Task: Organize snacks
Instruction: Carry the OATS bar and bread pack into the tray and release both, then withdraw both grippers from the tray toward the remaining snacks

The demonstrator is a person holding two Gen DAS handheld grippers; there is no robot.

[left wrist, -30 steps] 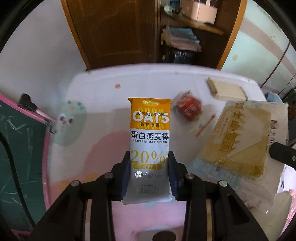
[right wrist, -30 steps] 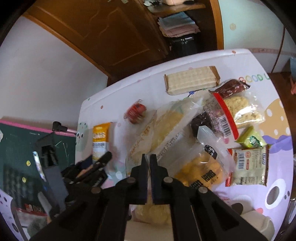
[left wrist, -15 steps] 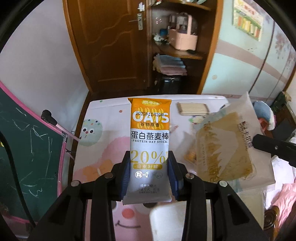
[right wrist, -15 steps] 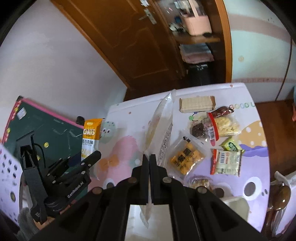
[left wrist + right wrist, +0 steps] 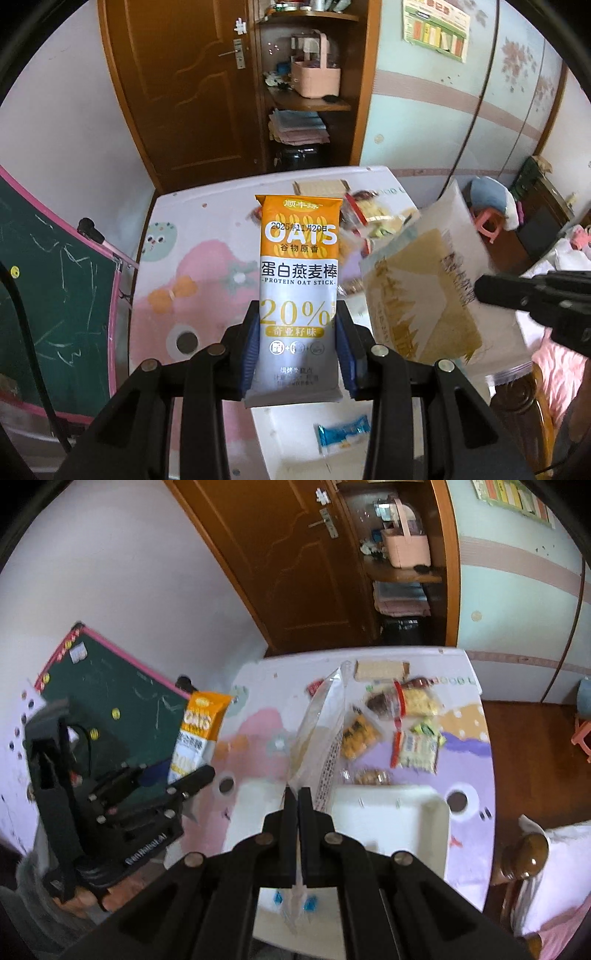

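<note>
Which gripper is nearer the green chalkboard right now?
Left. The left gripper, shut on the oat stick, is beside the chalkboard; the right gripper is farther, over the white tray.

The oat stick (image 5: 298, 280) wears a smooth printed plastic wrapper with a soft sheen. The clear bag (image 5: 319, 734) is thin, glossy, crinkled film. Both the left claw (image 5: 297, 345) and the right claw (image 5: 297, 805) are matt black plastic with shiny metal rivets. The worktop (image 5: 207, 266) has a smooth printed covering. The door (image 5: 184, 85) is varnished wood.
</note>
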